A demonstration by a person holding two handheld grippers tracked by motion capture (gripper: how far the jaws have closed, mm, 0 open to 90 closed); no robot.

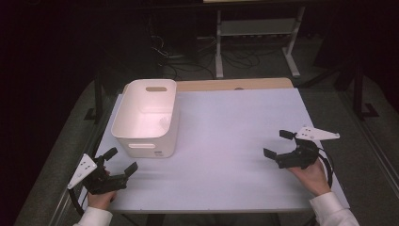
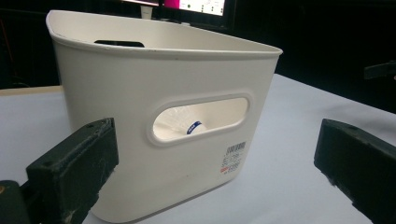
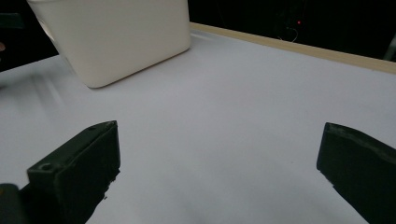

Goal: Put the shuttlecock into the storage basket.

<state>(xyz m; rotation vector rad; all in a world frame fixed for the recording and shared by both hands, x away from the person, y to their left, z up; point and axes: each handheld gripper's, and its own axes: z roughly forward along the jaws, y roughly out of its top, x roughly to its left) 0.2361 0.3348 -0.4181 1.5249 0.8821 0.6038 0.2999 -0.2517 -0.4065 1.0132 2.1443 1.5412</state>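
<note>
1. White table (image 1: 226, 141), dark room behind.
2. Left gripper (image 1: 120, 161) low at near left corner, jaws wide apart, empty, just before bin (image 1: 147, 117).
3. Right gripper (image 1: 277, 143) at right side, jaws spread, empty, well apart from bin.
4. Shuttlecock (image 2: 184, 123) inside bin, seen through handle slot.

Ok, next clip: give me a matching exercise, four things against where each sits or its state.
Things:
1. white bin
2. shuttlecock
3. left gripper
4. right gripper

Places or states:
A. open, over the table's right side
B. inside the bin, seen through its handle slot
C. open, at the near left corner, just in front of the bin
D. standing upright on the table's left side

Pairs: 1-D, 2-B, 3-C, 4-A
</note>
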